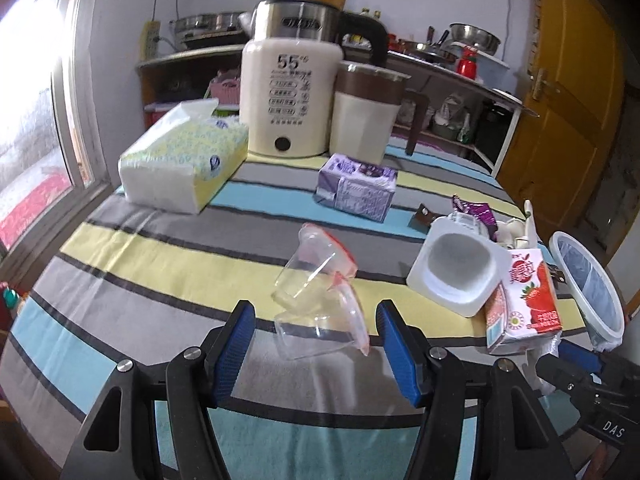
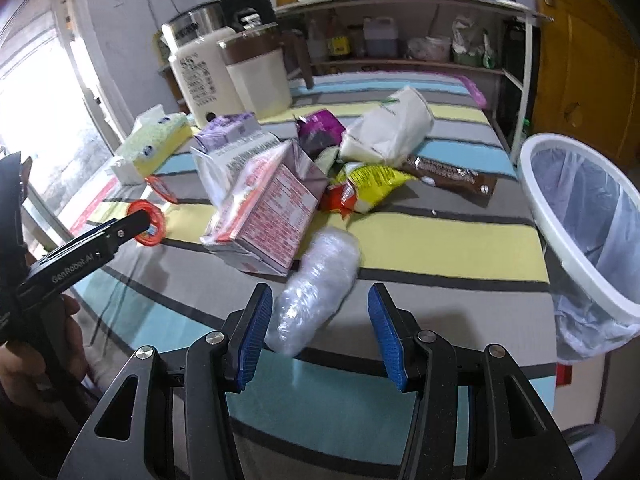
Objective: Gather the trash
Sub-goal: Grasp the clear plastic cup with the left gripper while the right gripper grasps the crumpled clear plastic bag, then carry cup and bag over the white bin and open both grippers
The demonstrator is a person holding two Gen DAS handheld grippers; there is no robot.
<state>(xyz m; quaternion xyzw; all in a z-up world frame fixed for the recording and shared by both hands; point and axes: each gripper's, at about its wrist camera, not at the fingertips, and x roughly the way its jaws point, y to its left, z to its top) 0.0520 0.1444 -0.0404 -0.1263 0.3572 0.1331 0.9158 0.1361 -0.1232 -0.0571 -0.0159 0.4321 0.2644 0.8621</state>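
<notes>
Cups and wrap lined up for pickup

Left wrist: left gripper [image 1: 316,344] jaws held apart, nested clear cups [image 1: 320,300] lying between, ungripped; upper rims should be pinched.

Right wrist: right gripper [image 2: 320,332] spread wide, crumpled plastic wrap [image 2: 316,288] between, unpressed; bin [image 2: 584,232] near right.

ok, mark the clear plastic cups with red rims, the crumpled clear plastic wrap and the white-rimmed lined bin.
Clear plastic cups with red rims [image 1: 316,280]: left wrist view, nearer cup's wall.
Crumpled clear plastic wrap [image 2: 316,284]: right wrist view, middle of the bundle.
White-rimmed lined bin [image 2: 560,216]: right wrist view, near rim.
</notes>
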